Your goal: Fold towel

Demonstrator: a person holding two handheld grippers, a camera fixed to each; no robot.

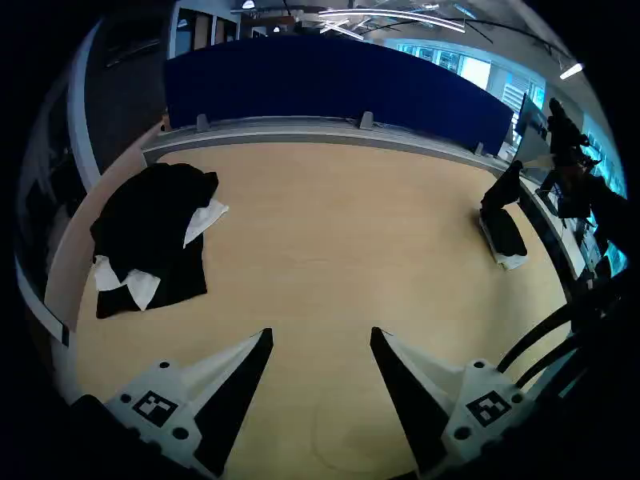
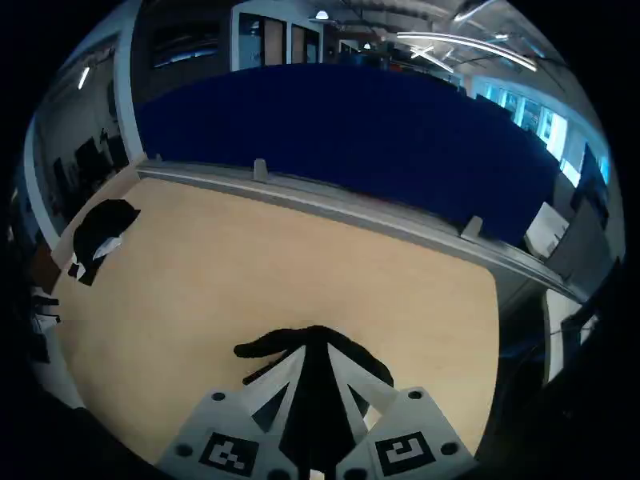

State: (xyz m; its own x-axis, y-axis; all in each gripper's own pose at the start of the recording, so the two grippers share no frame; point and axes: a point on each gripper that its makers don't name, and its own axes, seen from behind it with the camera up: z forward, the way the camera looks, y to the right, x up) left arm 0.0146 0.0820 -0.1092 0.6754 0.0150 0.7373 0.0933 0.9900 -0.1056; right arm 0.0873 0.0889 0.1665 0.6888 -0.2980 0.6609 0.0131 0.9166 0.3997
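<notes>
A black towel (image 2: 314, 346) lies on the near part of the wooden table (image 2: 240, 272), and my right gripper (image 2: 316, 356) is shut on it, black cloth running between its white fingers (image 2: 276, 382). In the left gripper view this same black towel (image 1: 502, 224) shows at the table's right edge with a white part beneath it. My left gripper (image 1: 320, 342) hovers over the bare table (image 1: 336, 232), open, nothing between its fingers. A heap of black and white cloths (image 1: 152, 236) sits at the table's left end, seen small and far in the right gripper view as the heap (image 2: 100, 228).
A blue partition (image 1: 320, 84) with a grey rail runs along the table's far edge. Dark equipment and a chair (image 1: 576, 160) stand beyond the right edge. The table ends at its curved left and right edges.
</notes>
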